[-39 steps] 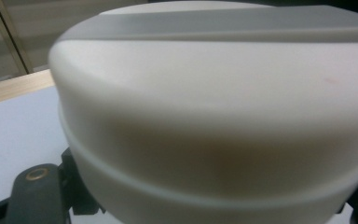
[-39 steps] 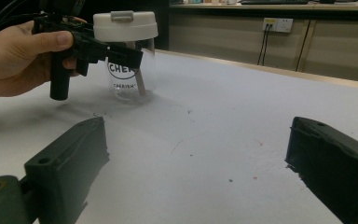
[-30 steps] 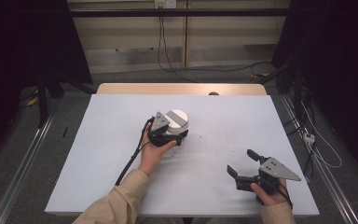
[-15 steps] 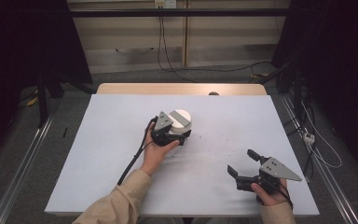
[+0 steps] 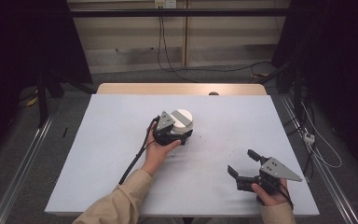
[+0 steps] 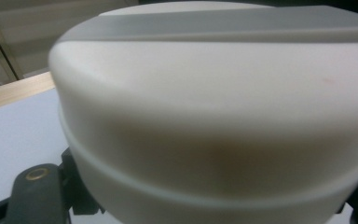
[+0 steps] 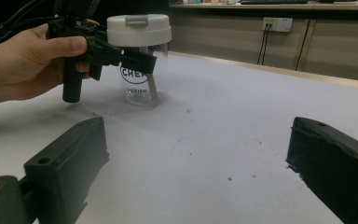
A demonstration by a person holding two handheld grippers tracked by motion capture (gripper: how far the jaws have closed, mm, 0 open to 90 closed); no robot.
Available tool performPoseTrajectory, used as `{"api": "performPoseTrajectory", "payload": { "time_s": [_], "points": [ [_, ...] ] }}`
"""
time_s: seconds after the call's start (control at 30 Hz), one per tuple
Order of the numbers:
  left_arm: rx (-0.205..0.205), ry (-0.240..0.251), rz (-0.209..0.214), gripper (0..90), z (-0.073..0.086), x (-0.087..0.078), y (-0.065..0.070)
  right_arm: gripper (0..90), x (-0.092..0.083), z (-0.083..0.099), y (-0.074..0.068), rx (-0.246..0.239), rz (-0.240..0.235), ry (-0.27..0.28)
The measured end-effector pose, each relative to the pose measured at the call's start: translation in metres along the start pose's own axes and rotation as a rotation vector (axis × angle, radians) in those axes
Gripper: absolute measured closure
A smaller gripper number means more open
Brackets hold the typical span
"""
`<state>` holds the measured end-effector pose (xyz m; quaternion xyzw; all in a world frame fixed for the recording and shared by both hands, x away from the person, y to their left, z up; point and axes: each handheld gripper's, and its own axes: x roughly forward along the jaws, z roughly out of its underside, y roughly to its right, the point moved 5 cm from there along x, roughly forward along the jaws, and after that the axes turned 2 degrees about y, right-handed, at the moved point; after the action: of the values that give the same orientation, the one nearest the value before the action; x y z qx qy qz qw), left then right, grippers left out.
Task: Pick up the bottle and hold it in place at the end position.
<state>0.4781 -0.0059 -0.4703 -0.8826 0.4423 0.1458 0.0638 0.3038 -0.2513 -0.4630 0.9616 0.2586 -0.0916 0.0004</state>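
A clear jar (image 7: 142, 81) with black lettering and a white lid (image 5: 182, 119) stands upright near the middle of the white table (image 5: 102, 140). My left gripper (image 5: 181, 133) reaches in from the left and is shut on the jar just below the lid. One jaw lies across the jar's front in the right gripper view. The lid (image 6: 214, 116) looms close in the left gripper view, with a black finger (image 6: 37, 191) low at the left. My right gripper (image 5: 241, 162) rests at the table's front right, open with only bare table between its jaws (image 7: 198, 135).
Small dark specks (image 7: 228, 178) dot the table between jar and right gripper. A wooden strip (image 5: 182, 88) runs along the far table edge with a small dark object (image 5: 213, 93) on it. Cables (image 5: 307, 135) trail over the floor at the right.
The left gripper and the jar have edged slightly to the right. The right gripper has stayed where it was.
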Motion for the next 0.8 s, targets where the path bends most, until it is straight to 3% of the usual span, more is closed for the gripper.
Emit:
{"api": "performPoseTrajectory", "payload": {
  "time_s": [0.47, 0.8],
  "points": [
    [0.012, 0.002, 0.006, 18.6, 0.002, 0.003, 0.001, 4.3, 0.001, 0.001, -0.001, -0.005, -0.005, -0.006],
    [0.017, 0.024, 0.019, 18.5, 0.005, 0.003, 0.001, 4.1, 0.011, 0.001, -0.005, -0.015, -0.022, -0.041]
  ]
}}
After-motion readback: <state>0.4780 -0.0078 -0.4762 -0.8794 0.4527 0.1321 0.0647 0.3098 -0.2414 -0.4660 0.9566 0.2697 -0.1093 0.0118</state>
